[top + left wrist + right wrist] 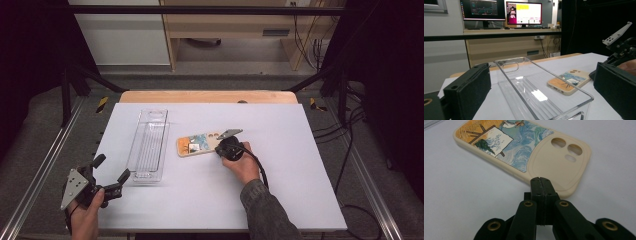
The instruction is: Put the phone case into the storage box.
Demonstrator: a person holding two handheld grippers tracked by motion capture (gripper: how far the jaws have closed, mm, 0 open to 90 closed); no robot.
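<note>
At the near left corner of the white counter (210, 200), the left gripper (111, 176) hovers with its fingers (467, 92) spread wide, nothing between them. Just beyond it, a clear plastic tray (149, 145) lies lengthwise along the left side of the counter. Near the counter's middle, the right gripper (220, 150) has its fingers (541, 185) pressed together, tips touching the edge of a cream phone case (197, 144) at its camera-cutout end. The case lies flat, painted back upward, just right of the tray, the two apart. Beyond the far edge stands a wooden desk (509, 42) with monitors (524, 13).
</note>
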